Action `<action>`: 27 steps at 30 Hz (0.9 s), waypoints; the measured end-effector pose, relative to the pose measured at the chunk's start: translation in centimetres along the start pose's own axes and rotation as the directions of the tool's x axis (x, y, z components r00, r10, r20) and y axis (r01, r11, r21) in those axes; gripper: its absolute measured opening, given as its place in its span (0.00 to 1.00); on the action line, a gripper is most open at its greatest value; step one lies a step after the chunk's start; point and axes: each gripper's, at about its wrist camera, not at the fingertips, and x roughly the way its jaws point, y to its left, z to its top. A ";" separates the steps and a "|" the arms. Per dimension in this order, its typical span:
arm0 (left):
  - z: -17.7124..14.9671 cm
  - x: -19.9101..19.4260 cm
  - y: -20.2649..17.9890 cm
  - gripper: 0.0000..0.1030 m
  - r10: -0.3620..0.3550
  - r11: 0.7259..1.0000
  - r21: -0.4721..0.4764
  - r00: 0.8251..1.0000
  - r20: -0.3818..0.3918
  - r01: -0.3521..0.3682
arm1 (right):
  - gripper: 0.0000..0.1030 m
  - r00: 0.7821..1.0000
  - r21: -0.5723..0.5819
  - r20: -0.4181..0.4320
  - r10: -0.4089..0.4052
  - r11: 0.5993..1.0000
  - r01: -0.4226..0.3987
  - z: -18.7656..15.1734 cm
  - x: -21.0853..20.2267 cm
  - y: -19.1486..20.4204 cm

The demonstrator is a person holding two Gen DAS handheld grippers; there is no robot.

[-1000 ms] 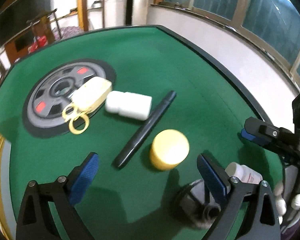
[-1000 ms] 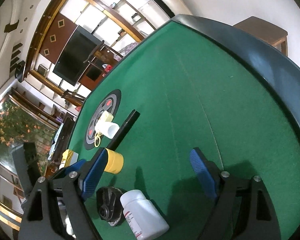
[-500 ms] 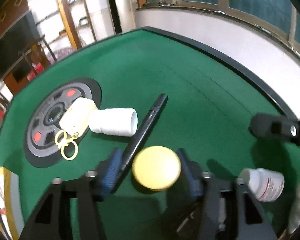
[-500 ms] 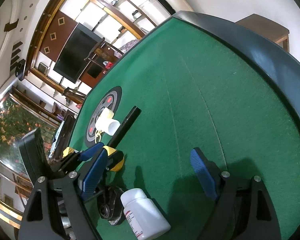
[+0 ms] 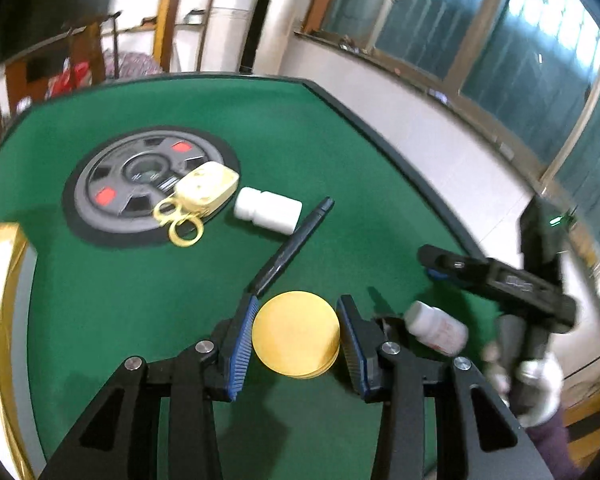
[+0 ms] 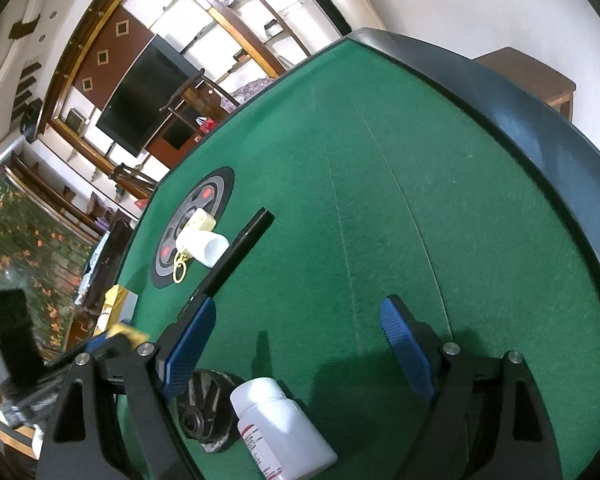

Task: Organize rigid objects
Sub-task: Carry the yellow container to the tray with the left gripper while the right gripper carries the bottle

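Between the blue pads of the left claw point(image 5: 296, 340), the yellow round container point(image 5: 296, 334) is sitting clamped at its sides, its flat lid facing up; the jaws have just been closing onto it, and it seems to be riding a little clear of the green desk point(image 5: 320, 152). Judging by this, the step in hand is the pick-up of that container, and the next move is calling for a steady carry to wherever the rigid things are being gathered, without letting the smooth round wall slip.

Just beyond the left pad, a black pen point(image 5: 292, 250) is lying slantwise, its near end almost touching the pad tip. Farther ahead, a white bottle point(image 5: 268, 210) is lying on its side, and beside it a cream case with yellow rings point(image 5: 202, 194) is resting on the edge of a wheel-patterned mat point(image 5: 140, 184). To the right of the claw, a labelled white pill bottle point(image 6: 280, 424) is lying beside a dark wheel-like piece point(image 6: 208, 408).

The right claw point(image 6: 296, 344) is hanging with its jaws wide apart over bare felt, gripping nothing, the pill bottle just below it.

What the containers hold I cannot tell; all are capped or opaque. At far left, a gold-edged box point(image 5: 8, 312) is showing only partly.
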 end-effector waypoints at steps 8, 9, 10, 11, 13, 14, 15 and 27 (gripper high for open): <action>-3.0 -6.9 3.4 0.42 0.025 0.998 -0.055 0.997 0.066 -0.022 | 0.82 0.995 -0.145 -0.033 -0.089 0.986 0.084 -0.5 -1.2 2.1; -3.3 -7.6 3.8 0.42 0.041 0.998 -0.051 0.996 0.075 -0.037 | 0.82 0.995 -0.189 -0.043 -0.095 0.978 0.085 -0.8 -1.7 2.9; -3.5 -8.2 4.3 0.42 0.055 0.997 -0.050 0.995 0.084 -0.051 | 0.82 0.993 -0.219 -0.050 -0.105 0.971 0.092 -1.2 -2.1 3.4; -3.8 -8.9 4.9 0.42 0.066 0.997 -0.053 0.994 0.091 -0.061 | 0.82 0.988 -0.283 -0.056 -0.142 0.952 0.121 -1.6 -2.5 4.4; -4.3 -10.2 6.2 0.42 0.091 0.994 -0.072 0.990 0.104 -0.084 | 0.81 0.977 -0.371 -0.042 -0.210 0.911 0.180 -2.3 -2.7 5.5; -4.5 -10.6 6.8 0.42 0.102 0.992 -0.083 0.989 0.108 -0.093 | 0.79 0.967 -0.424 -0.036 -0.252 0.880 0.214 -2.8 -2.6 6.2; -4.9 -11.1 7.4 0.42 0.113 0.990 -0.097 0.987 0.113 -0.102 | 0.71 0.961 -0.461 -0.043 -0.274 0.859 0.224 -3.2 -2.3 6.6; -7.6 -14.5 15.2 0.42 0.213 0.940 -0.296 0.969 0.128 -0.168 | 0.35 0.941 -0.527 -0.124 -0.314 0.824 0.205 -5.4 0.9 6.8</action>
